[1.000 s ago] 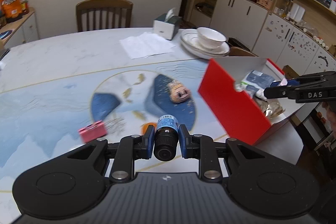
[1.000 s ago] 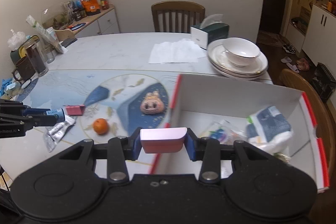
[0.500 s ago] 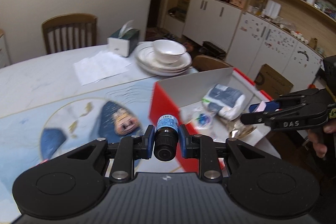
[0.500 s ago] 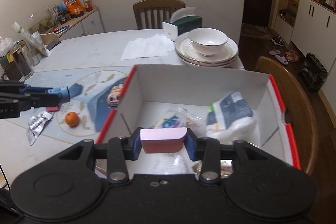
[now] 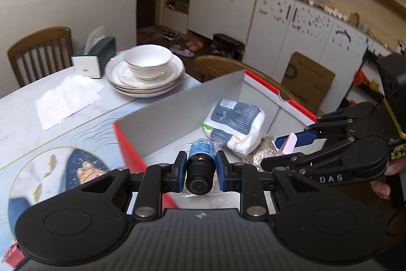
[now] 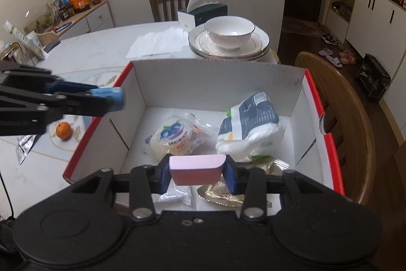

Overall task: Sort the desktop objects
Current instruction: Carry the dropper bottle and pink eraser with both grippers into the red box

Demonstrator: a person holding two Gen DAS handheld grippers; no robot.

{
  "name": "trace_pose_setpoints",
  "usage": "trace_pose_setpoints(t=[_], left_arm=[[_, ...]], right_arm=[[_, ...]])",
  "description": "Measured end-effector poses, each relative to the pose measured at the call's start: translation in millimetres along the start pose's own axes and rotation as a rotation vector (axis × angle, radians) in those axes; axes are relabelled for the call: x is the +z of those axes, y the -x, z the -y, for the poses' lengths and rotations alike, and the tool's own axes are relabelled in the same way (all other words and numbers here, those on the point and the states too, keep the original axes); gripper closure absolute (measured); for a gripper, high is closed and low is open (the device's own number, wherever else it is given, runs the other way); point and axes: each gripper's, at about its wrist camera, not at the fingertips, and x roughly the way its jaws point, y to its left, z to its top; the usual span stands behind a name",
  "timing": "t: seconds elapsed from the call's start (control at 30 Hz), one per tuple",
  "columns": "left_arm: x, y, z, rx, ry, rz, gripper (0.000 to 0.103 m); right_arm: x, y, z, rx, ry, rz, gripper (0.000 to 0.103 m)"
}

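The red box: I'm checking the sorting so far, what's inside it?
The red box holds a white tissue pack, a blueberry snack bag and a gold packet. The right gripper hides the near floor.

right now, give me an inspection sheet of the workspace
surface: table, pale marble with a blue and gold round motif
job's things: red box, open, holds a tissue pack, a blueberry packet and a gold packet; orange and silver sachet on the table outside the box
clutter: bowl on stacked plates, tissue box, paper napkins
grippers: left hand-held gripper shut on a bottle; right hand-held gripper shut on a pink block; both over the box
cables: one thin black cable at the table's near left edge
surroundings: chairs, side cabinet, wall cupboards
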Motion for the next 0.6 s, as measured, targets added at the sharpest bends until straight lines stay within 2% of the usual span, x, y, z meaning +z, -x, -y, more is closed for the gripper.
trace_pose_setpoints(t=[0.17, 0.4, 0.5, 0.6], left_arm=[[5.7, -30.7, 9.5, -0.030, -0.018, -0.065, 0.080], [16.8, -62.2, 22.5, -0.073, -0.063, -0.116, 0.080], [19.7, -76.0, 29.9, -0.078, -0.104, -0.141, 0.080], [23.5, -91.6, 29.9, -0.090, -0.093, -0.181, 0.080]], right_arm=[[-4.1, -11.0, 2.5, 0.013, 0.017, -0.031, 0.063], [-7.7, -20.0, 10.7, -0.005, 0.051, -0.046, 0.063], [-8.5, -24.0, 16.7, 0.018, 0.051, -0.068, 0.063], [-10.8, -25.2, 16.5, 0.024, 0.071, -0.082, 0.063]])
